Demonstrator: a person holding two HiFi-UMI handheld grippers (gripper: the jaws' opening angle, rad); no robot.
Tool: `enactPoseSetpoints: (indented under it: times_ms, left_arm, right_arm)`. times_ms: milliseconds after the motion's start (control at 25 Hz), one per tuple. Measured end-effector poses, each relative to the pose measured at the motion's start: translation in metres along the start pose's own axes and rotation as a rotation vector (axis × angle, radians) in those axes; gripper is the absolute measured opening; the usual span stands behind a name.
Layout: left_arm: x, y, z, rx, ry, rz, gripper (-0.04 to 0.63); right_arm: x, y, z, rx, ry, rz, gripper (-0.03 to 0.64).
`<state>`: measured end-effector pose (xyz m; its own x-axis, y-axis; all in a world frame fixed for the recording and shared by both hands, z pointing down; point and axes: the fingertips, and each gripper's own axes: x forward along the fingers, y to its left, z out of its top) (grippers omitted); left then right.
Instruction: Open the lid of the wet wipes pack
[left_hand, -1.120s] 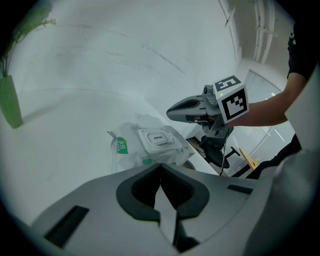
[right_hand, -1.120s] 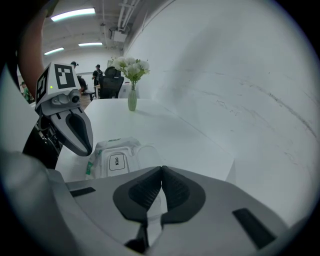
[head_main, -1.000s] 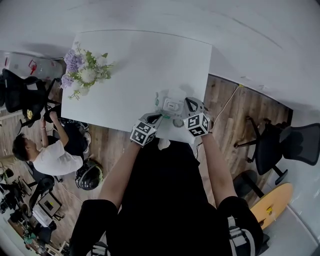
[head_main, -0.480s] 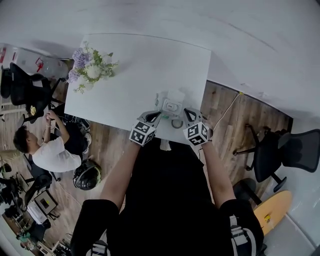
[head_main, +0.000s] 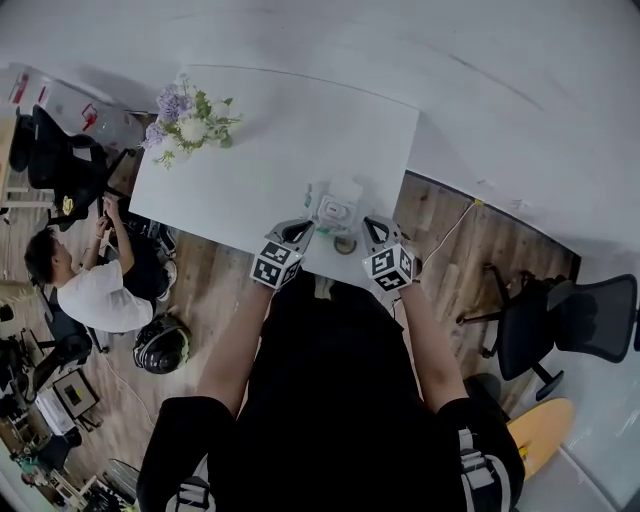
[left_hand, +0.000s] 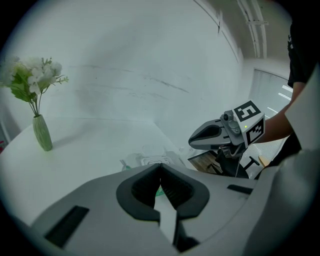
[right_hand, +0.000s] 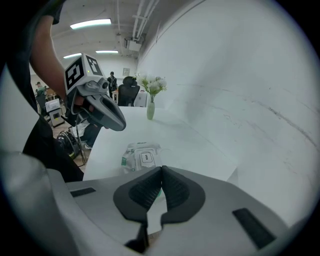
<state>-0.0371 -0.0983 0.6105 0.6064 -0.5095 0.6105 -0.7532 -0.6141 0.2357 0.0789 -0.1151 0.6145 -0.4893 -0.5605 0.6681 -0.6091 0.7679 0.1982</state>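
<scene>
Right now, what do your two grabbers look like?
The left gripper and right gripper are smooth grey plastic with black ridged pads. Each carries a cube with black-and-white square markers. The person wears a black short-sleeved shirt.

The right gripper (right_hand: 161, 175) has its jaws pressed together with nothing between them. Just beyond the jaws, the wet wipes pack (right_hand: 140, 156) lies flat on the white table (right_hand: 185, 140), its lid (right_hand: 146, 158) down. The left gripper (right_hand: 112, 119) hangs above the pack's left. A vase of flowers (right_hand: 151, 95) stands at the far end.
</scene>
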Motion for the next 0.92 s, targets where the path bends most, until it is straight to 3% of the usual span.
enactPoseSetpoints:
  times_ms: [920]
  left_arm:
    - [-0.022, -0.036, -0.002, -0.001, -0.063, 0.119, 0.021]
  right_arm:
    - [-0.036, -0.004, -0.007, -0.079, -0.061, 0.048, 0.015]
